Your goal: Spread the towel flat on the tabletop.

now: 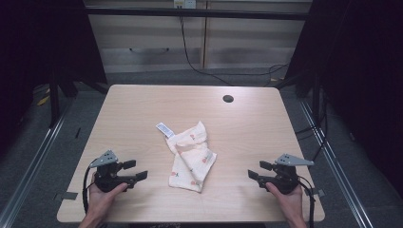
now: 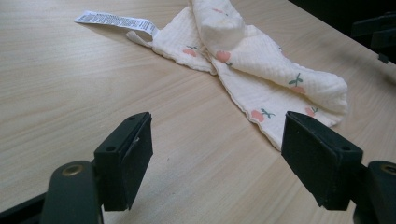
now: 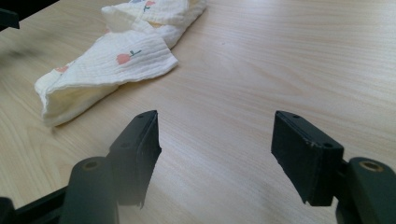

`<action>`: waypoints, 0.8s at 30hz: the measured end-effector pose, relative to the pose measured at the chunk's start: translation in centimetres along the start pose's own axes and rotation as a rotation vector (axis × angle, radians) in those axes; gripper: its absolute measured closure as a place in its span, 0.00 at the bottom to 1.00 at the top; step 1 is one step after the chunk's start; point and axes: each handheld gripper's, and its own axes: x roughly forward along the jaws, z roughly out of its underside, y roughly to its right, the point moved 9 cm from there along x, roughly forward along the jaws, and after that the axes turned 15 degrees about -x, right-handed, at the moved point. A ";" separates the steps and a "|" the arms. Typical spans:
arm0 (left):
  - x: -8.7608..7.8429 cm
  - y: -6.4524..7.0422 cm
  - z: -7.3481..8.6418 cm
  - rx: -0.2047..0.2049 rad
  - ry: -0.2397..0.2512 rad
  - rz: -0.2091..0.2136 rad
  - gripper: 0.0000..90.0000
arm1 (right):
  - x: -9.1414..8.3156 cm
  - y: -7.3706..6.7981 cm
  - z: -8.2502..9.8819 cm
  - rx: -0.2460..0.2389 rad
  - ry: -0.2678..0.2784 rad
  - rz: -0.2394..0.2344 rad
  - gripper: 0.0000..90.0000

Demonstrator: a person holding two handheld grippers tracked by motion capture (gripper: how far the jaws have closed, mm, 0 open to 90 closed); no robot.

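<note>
A crumpled cream cloth [image 1: 191, 156] with small red fruit prints lies in the middle of the wooden table [image 1: 142, 109], a white care label [image 1: 164, 128] sticking out at its far left. My left gripper [image 1: 136, 170] rests near the front left, open, pointing at the cloth from some way off. In the left gripper view the cloth [image 2: 261, 70] and its label [image 2: 114, 20] lie beyond the empty jaws [image 2: 217, 156]. My right gripper [image 1: 259, 170] sits at the front right, open and empty. The right gripper view shows the cloth [image 3: 116, 56] to the upper left of the spread jaws [image 3: 215, 151].
A round cable hole [image 1: 228, 99] sits in the table's far right part. Dark curtains flank both sides, and cables run on the floor behind. The table's edges lie close to both hands [image 1: 102, 199].
</note>
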 end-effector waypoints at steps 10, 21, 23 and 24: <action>0.1 -0.1 0.0 -0.005 -0.001 0.007 0.24 | 0.1 -0.3 -0.1 -0.008 0.017 -0.025 0.36; 0.4 0.1 0.3 0.022 -0.031 0.010 0.22 | 1.8 -1.5 -1.3 -0.052 0.028 -0.042 0.43; 0.2 0.2 0.3 0.022 -0.026 0.011 0.22 | 2.0 -2.0 -1.5 -0.070 0.018 -0.062 0.44; 0.2 0.1 0.3 0.021 -0.023 0.006 0.22 | 2.1 -2.3 -1.8 -0.062 0.005 -0.078 0.43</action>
